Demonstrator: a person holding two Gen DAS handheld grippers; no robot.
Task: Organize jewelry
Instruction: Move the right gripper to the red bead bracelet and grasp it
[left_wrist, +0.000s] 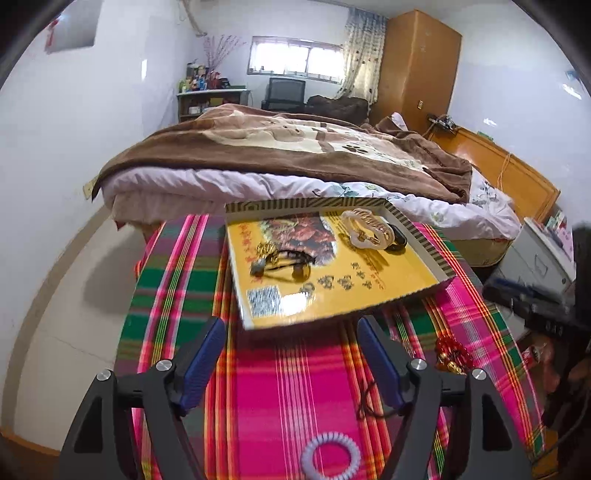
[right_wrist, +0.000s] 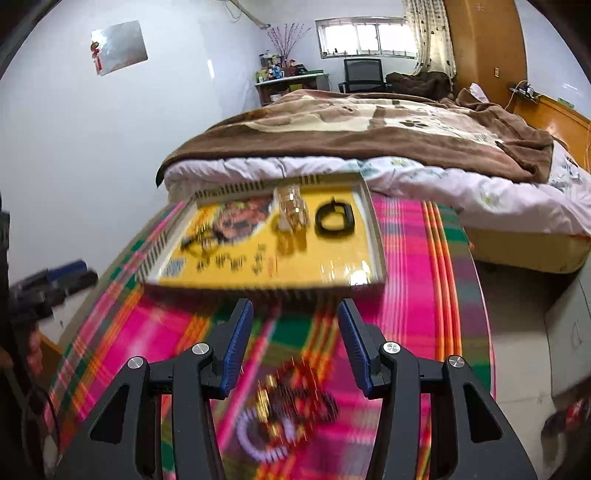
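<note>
Both rigs look the same to me: matte black angular arms with triangular cutouts, and a round silver screw cap on each knuckle. The left tool (left_wrist: 290, 339) has ribbed dark blue pads (left_wrist: 201, 360) on the inner faces of its fingers, and the right tool (right_wrist: 293, 328) has the same blue ribbed pads (right_wrist: 236, 347). No sleeves or cables visible on either.

One tray (left_wrist: 424, 236), perhaps four pieces inside, two grippers.
</note>
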